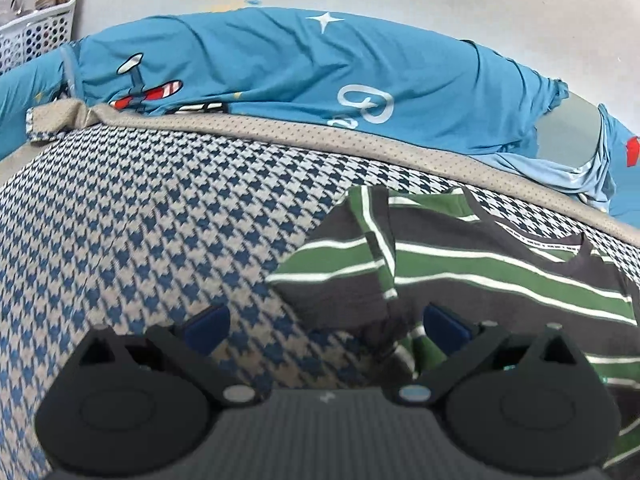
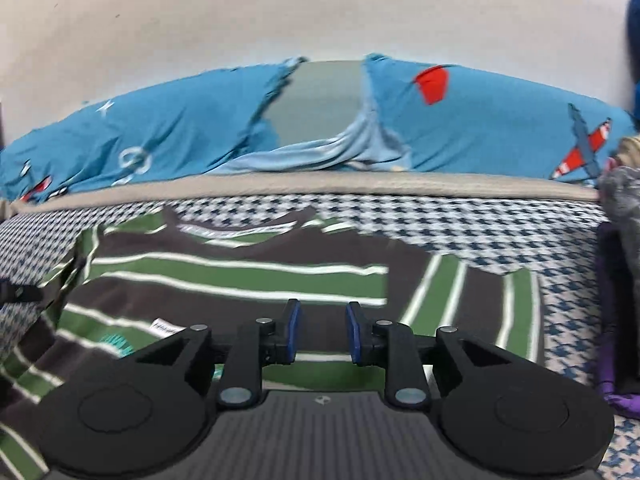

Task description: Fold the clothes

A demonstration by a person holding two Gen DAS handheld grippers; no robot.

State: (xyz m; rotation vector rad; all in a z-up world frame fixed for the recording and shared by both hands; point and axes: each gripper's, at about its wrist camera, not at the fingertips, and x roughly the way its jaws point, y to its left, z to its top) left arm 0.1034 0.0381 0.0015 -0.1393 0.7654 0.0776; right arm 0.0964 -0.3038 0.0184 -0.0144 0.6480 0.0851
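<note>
A T-shirt (image 1: 480,268) with green, dark grey and white stripes lies spread on the houndstooth bedspread (image 1: 140,220), collar toward the pillows. In the left wrist view its left sleeve (image 1: 374,236) lies folded over the body. My left gripper (image 1: 326,326) hovers wide open over the shirt's left edge, gripping nothing. In the right wrist view the same shirt (image 2: 240,276) fills the foreground, with a part at its right side (image 2: 452,300) whose stripes run upright. My right gripper (image 2: 323,332) stands over the shirt's middle, its jaws a little apart and open, with nothing between the pads.
Blue pillows (image 1: 300,64) with aeroplane prints line the far edge of the bed against a pale wall. A white plastic basket (image 1: 40,28) stands at the far left. A pile of purple and grey clothes (image 2: 620,280) sits at the bed's right side.
</note>
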